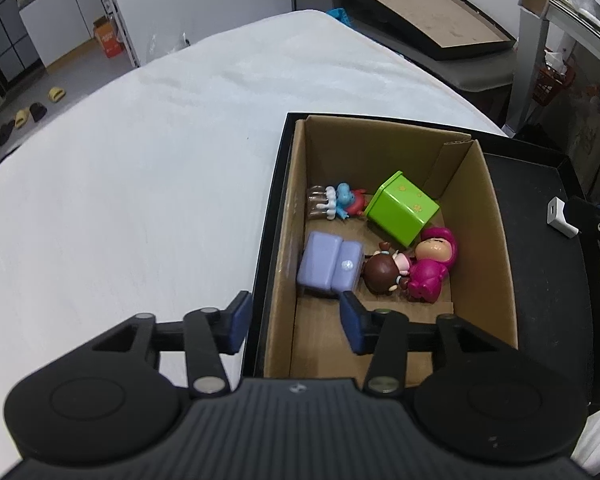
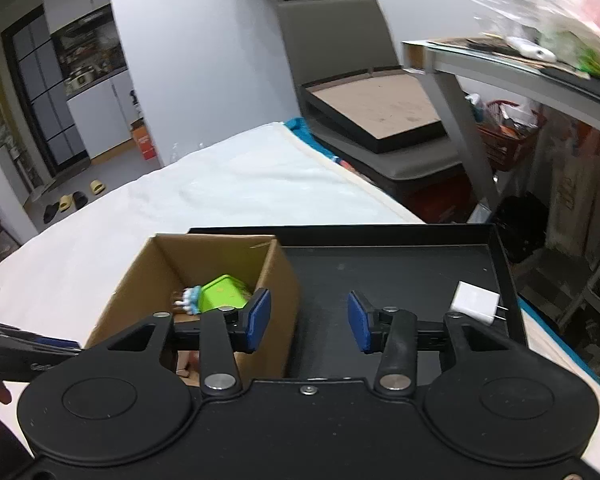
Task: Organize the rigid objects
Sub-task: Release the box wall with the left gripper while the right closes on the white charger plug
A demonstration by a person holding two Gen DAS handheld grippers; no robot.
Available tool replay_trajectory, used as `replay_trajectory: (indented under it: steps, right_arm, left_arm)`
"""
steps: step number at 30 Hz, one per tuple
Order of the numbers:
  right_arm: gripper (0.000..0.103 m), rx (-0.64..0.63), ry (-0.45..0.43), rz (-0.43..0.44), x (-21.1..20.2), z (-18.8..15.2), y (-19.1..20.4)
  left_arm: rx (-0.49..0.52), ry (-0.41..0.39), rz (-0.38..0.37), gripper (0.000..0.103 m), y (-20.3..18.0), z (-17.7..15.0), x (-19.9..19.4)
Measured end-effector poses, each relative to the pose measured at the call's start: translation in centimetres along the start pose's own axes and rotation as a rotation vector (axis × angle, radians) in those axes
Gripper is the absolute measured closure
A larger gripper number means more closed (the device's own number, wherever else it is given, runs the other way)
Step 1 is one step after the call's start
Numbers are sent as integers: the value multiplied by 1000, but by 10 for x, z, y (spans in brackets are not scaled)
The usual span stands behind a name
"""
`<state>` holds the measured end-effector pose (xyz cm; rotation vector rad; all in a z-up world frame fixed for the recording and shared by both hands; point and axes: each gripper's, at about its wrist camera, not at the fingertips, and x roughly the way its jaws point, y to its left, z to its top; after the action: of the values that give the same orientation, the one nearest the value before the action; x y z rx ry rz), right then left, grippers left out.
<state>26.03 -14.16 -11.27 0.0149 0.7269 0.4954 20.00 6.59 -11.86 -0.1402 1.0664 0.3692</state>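
A cardboard box [image 1: 488, 216] stands in a black tray [image 1: 540, 264] on the white table. In the box lie a purple toy sofa [image 1: 328, 266], a green cube [image 1: 402, 208], a blue and red figure [image 1: 338, 200], a brown-haired doll [image 1: 384, 272] and a pink figure [image 1: 432, 266]. My left gripper [image 1: 294, 322] is open and empty over the box's near left edge. My right gripper [image 2: 309, 322] is open and empty above the tray [image 2: 400, 264], right of the box [image 2: 140, 276]. A white charger plug [image 2: 474, 303] lies on the tray; it also shows in the left wrist view [image 1: 560, 218].
The white cloth-covered table [image 1: 140, 184] stretches left of the tray. A dark chair with a flat black-framed board [image 2: 376, 108] stands beyond the table. A grey desk [image 2: 520, 76] with clutter is at the right. Slippers lie on the floor at the far left.
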Motion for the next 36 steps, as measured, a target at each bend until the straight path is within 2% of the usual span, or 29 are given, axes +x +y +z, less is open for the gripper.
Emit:
replay_trajectory:
  steps: [10,15,25,28,36]
  right_arm:
    - [33,77,-19,-60,7,-5,-33]
    - [21,126,-50,-132,13,-12,-54]
    - [23,205,-51,-215,47,-24,-83]
    - [27,233,-35,-241,60,-27,-91]
    - [27,265,6,-311,83,-39,-102]
  left_arm:
    - [8,-34,30,49,-14,9,-5]
    - [-2,-47,48,46,-17,15,-2]
    - [-13,-58,80,45,-25,23,7]
    - [-15,-54,86,45,-26,24,11]
    - [-13,-28,93,45,-29,27,24]
